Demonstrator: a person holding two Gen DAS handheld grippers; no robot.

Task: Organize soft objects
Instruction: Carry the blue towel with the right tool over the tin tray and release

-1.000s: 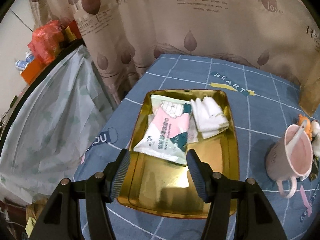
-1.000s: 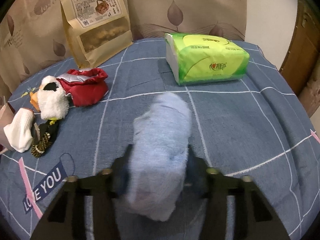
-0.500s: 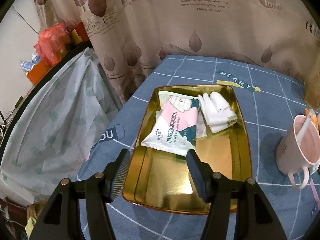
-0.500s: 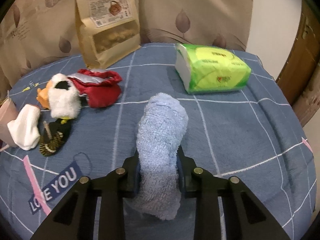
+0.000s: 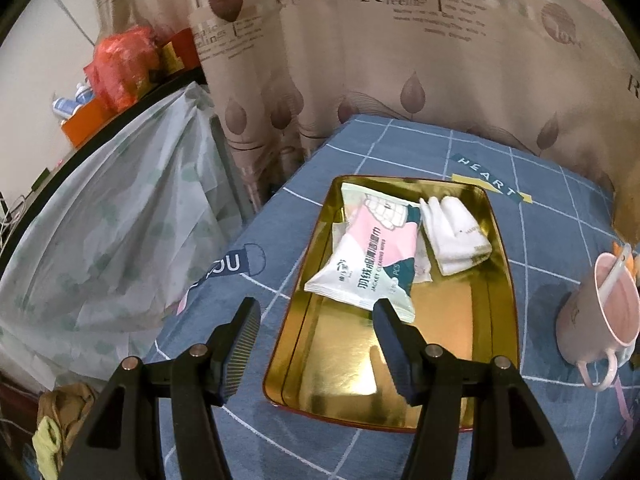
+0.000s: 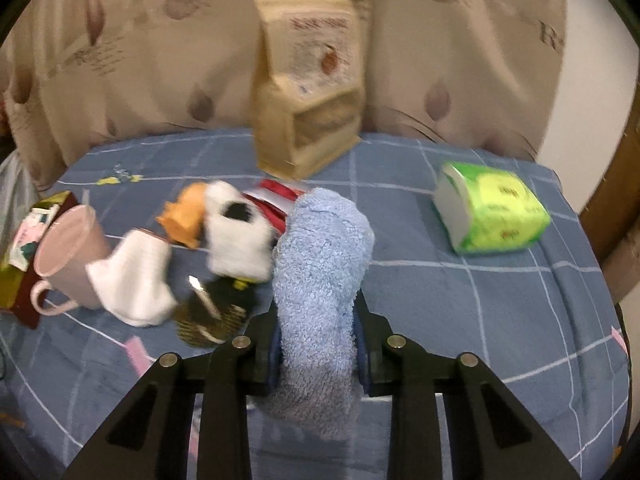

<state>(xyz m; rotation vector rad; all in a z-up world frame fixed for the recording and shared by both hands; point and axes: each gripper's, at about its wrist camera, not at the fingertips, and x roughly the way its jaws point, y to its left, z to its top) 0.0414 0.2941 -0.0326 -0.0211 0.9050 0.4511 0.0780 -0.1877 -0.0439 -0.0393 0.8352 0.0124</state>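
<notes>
Left wrist view: the left gripper [image 5: 316, 344] hangs released and empty at lower centre, over the near end of the gold tray [image 5: 502, 280], which holds a wipes packet [image 5: 368, 264] and a white cloth [image 5: 454, 234].

Right wrist view, blurred: the right gripper [image 6: 318, 350] is clenched on the blue towel [image 6: 320, 280] at centre frame, apparently clear of the cloth-covered table; carry it level, grip firm, and lower it onto the tray's bare part.

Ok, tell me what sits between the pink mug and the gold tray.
Nothing: in the left wrist view only bare blue tablecloth separates the pink mug from the gold tray.
</notes>
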